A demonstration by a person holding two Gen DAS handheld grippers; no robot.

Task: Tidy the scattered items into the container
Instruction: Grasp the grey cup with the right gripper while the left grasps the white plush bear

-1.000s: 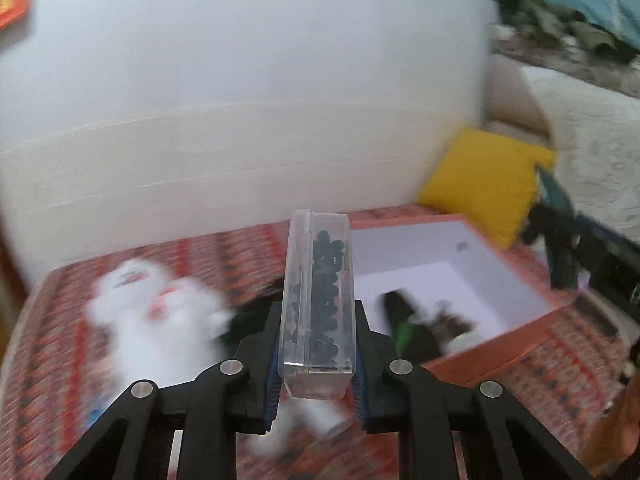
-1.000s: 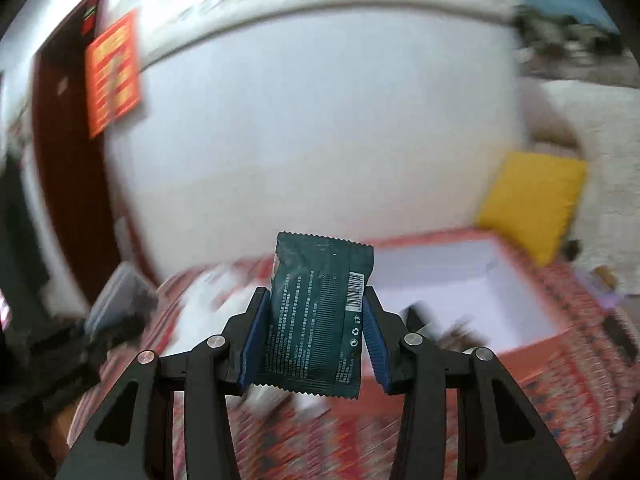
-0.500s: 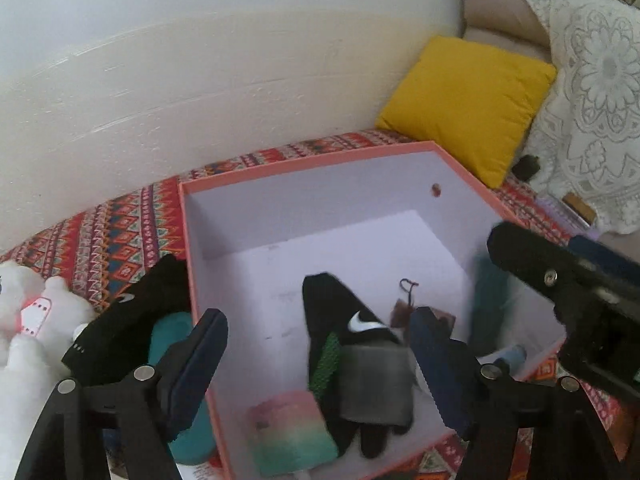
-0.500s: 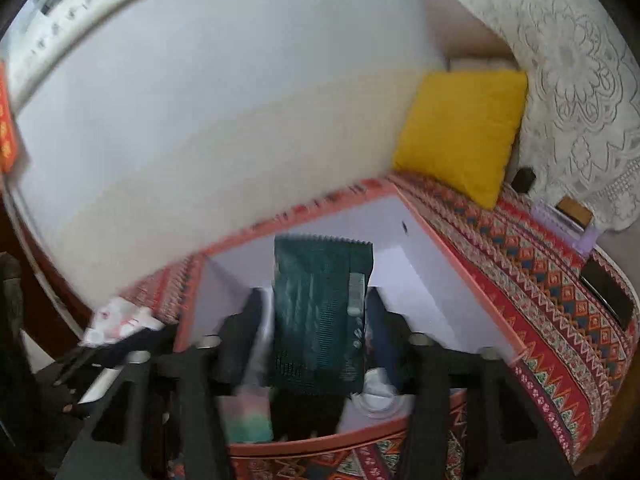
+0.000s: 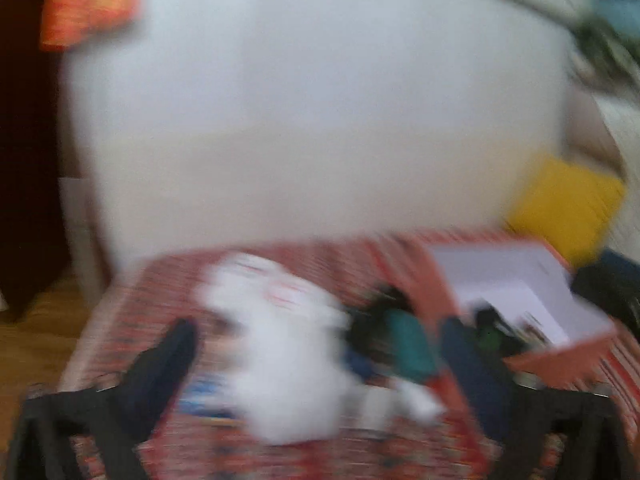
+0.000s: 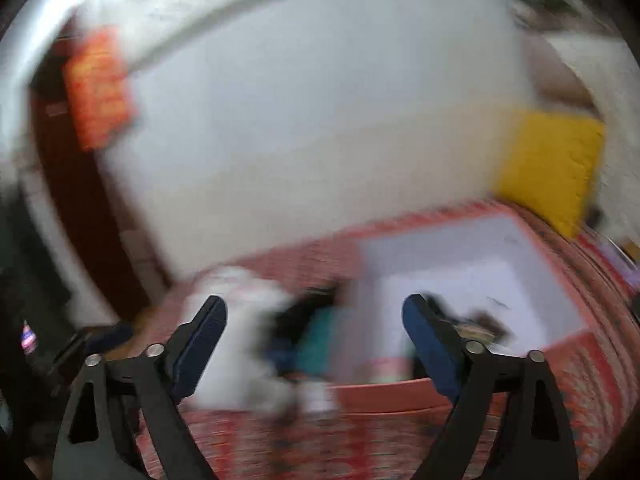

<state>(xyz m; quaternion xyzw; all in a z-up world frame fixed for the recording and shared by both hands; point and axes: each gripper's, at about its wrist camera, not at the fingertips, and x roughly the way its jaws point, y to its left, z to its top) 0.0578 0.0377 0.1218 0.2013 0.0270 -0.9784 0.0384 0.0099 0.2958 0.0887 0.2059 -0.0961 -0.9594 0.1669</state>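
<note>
Left gripper [image 5: 320,364]: spread wide, empty.
Right gripper [image 6: 316,336]: spread wide, empty.
Box [image 6: 460,394]: orange, lower right, long axis receding toward the yellow cushion [image 6: 548,168].
Plush toy [image 5: 288,344]: white, lower centre; orientation blurred.

A: left gripper [image 5: 316,354] state?
B: jaws spread wide, nothing between them. Both dark fingers [image 5: 160,368] reach up from the bottom edge of its own view, heavily blurred

A: right gripper [image 6: 316,338]?
B: same, jaws wide apart and empty. Blue pads [image 6: 200,344] face each other, black linkage arms sharp in frame, pointing forward and slightly down
</note>
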